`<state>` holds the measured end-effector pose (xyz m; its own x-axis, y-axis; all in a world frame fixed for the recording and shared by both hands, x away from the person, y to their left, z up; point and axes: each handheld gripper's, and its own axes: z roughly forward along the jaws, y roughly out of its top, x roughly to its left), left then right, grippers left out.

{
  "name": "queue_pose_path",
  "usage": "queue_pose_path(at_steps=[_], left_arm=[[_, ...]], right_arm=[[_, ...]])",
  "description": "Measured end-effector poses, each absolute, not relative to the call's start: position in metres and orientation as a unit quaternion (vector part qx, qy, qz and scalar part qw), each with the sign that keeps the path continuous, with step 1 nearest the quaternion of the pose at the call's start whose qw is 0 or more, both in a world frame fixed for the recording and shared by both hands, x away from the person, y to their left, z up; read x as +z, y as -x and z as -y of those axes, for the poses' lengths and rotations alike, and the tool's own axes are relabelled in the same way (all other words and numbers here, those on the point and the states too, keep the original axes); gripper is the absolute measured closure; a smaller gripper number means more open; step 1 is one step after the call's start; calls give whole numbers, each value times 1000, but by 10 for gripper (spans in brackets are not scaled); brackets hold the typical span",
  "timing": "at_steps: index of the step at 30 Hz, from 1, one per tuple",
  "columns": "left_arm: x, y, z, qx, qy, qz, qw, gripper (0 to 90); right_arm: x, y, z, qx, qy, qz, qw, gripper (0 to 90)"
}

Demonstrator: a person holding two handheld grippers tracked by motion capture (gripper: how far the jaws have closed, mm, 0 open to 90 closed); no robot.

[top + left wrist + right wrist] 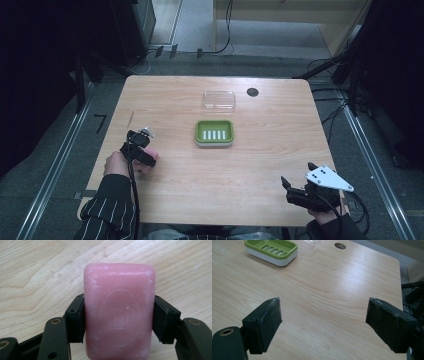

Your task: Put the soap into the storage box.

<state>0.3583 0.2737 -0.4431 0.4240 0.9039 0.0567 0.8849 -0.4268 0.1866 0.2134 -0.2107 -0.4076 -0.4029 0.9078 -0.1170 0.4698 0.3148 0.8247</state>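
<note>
A pink soap bar [119, 312] with an embossed oval stamp is clamped by its long sides in my left gripper [119, 322], just above the wooden table [37, 270]. In the high view the left gripper [141, 151] is at the table's left side, left of a green soap dish [214, 133] with a slotted white insert. My right gripper [298, 175] stands open near the front right corner, nothing between its pads [265, 321]. The dish [272, 250] lies far ahead of it to the left.
A clear plastic lid [219, 100] lies behind the dish, next to a round cable hole [252, 92]. In the right gripper view, the lid [309, 242] and hole [340, 245] are near the top edge. Cables run on the floor around the table.
</note>
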Motion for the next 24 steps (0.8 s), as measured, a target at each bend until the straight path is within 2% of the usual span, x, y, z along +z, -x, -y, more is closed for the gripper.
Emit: queue_pose_path(at_steps=[24], left_arm=[[-435,-366,-246,68,-877,-470,71,386]], right_arm=[[-408,-213,211,365,-459,-752,300,135]])
